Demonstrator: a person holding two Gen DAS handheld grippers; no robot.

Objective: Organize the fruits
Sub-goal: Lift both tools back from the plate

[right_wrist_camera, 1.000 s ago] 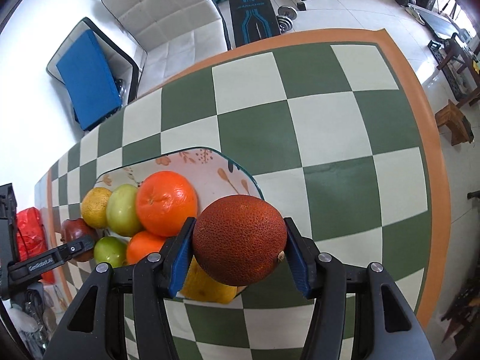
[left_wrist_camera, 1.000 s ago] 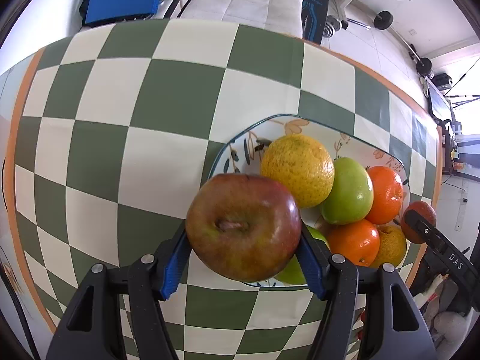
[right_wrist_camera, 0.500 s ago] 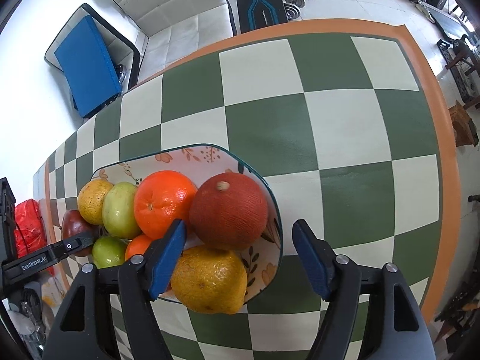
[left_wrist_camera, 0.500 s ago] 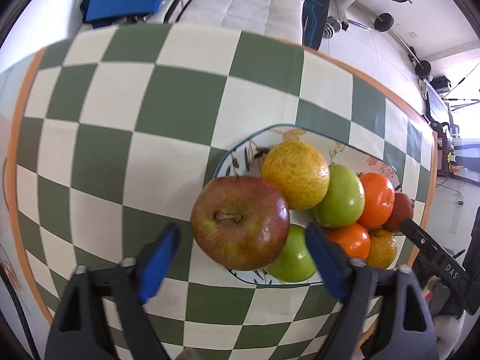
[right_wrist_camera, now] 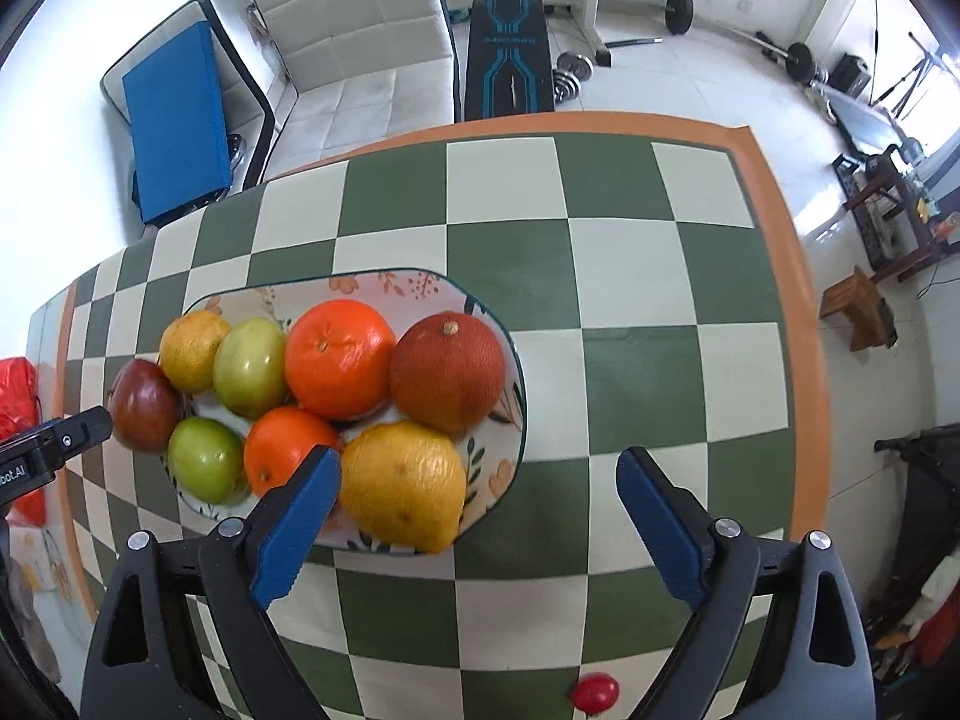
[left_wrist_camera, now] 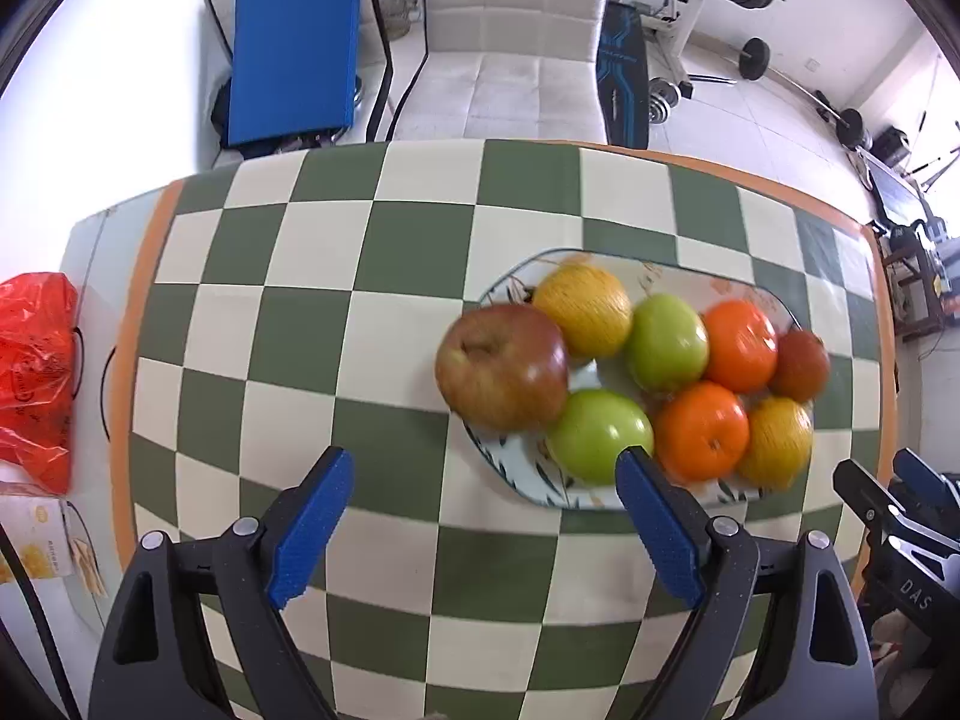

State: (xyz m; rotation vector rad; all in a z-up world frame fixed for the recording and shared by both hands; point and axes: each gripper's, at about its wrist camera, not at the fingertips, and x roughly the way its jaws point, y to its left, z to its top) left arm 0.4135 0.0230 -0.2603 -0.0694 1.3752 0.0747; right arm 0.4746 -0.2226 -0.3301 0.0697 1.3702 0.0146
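An oval flowered plate (left_wrist_camera: 510, 474) (right_wrist_camera: 390, 285) on the green-and-cream checked table holds several fruits. The red apple (left_wrist_camera: 503, 366) (right_wrist_camera: 143, 405) rests on the plate's left end beside a yellow citrus (left_wrist_camera: 585, 309) and a green apple (left_wrist_camera: 600, 435). At the plate's right end lies the dark red-orange fruit (right_wrist_camera: 447, 372) (left_wrist_camera: 799, 363), next to an orange (right_wrist_camera: 339, 357) and a big yellow citrus (right_wrist_camera: 402, 495). My left gripper (left_wrist_camera: 484, 457) hangs open above the table, with nothing between its pads. The jaws of my right gripper (right_wrist_camera: 480, 456) are opening and hold nothing.
A red plastic bag (left_wrist_camera: 33, 372) and a snack box (left_wrist_camera: 42, 546) lie off the table's left end. A small red object (right_wrist_camera: 594, 693) sits near the table's front edge. Past the right edge stands a wooden stool (right_wrist_camera: 858, 312). A sofa and gym gear are behind.
Both grippers opened, letting the red apple and the dark red-orange fruit down onto the plate. Both then rose and drew back, so the plate now looks smaller.
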